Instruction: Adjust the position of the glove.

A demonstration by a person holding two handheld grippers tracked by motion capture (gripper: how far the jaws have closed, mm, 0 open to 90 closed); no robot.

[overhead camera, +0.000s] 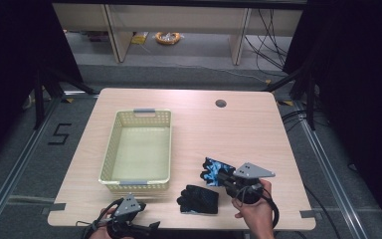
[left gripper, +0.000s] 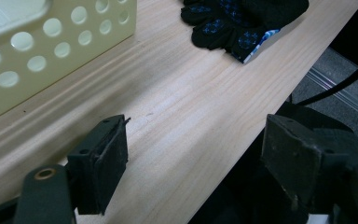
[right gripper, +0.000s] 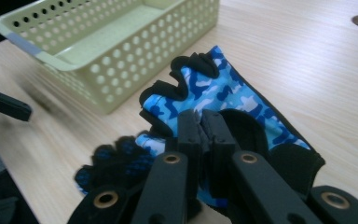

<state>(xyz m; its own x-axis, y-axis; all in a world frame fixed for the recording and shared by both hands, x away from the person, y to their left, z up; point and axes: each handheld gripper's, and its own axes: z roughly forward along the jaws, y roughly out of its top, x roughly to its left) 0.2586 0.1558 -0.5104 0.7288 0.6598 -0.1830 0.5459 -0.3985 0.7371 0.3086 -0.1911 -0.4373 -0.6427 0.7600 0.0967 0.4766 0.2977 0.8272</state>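
- A pale wood table (overhead camera: 258,129) stands on a grey floor, with dark curtains at both sides and cables trailing past its far edge
- Near the table's far edge, towards the right, there is a round hole (overhead camera: 221,103)
- A cream basket (overhead camera: 110,149) with perforated walls sits left of centre, its long side running away from the person; nothing can be seen inside it, and grey tape marks the rim at the near and far ends
- The right gripper (overhead camera: 218,175) is held by a hand (overhead camera: 254,209) near the front right of the table, pointing left towards the basket
- Its jaws are pinched together on a blue camouflage glove (right gripper: 223,93); in the right gripper view the pads squeeze the fabric near the cuff, and the short finger openings point away from the camera
- In the high view this blue glove (overhead camera: 212,169) hangs at the jaw tips, just right of the basket's near corner; whether it touches the table I cannot tell
- A second glove (overhead camera: 199,199), black palm up with blue dots, lies flat on the table near the front edge, just in front of the held one and apart from the basket
- The left gripper (overhead camera: 151,226) is at the front left edge, in front of the basket
- Its jaws stand wide apart with only bare wood between them, and the dotted glove (left gripper: 233,23) lies well beyond them
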